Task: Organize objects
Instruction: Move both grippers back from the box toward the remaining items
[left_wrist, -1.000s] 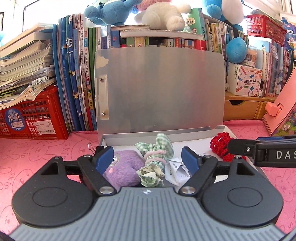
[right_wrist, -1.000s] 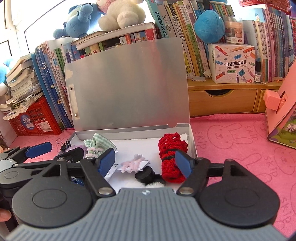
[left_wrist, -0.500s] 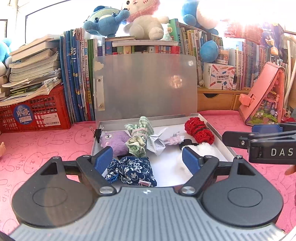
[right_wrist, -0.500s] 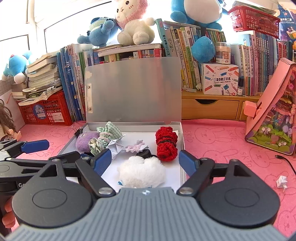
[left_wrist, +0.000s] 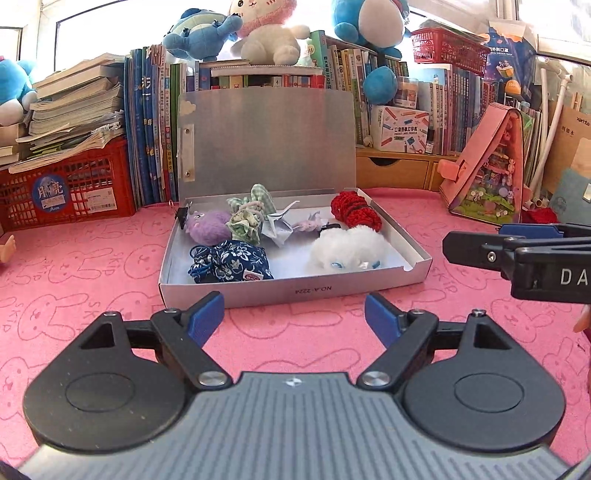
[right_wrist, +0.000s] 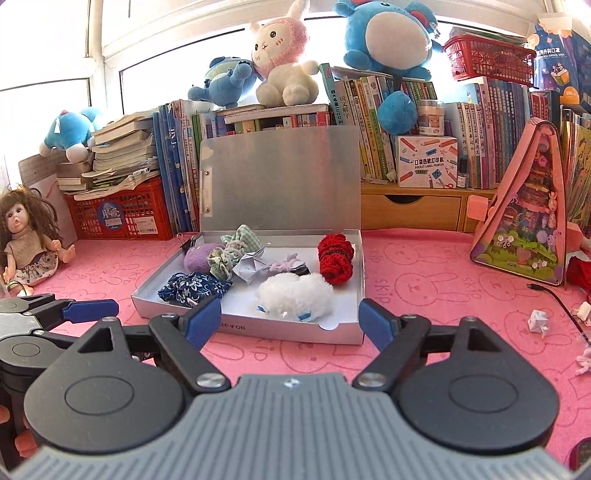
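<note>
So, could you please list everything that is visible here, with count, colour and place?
silver box: one, lid open, centre of pink mat
navy floral pouch: one, front left in box
white fluffy toy: one, front right in box
red crochet piece: one, back right in box
purple fluffy toy: one, back left in box
green checked scrunchies: about two, beside purple toy
folded paper: one, white, box middle
doll: one, far left on mat
pink dollhouse: one, right side
red crate: one, left, under books
plush toys: several, blue and pink-white, on the books
left tool: open, empty
right tool: open, empty
</note>
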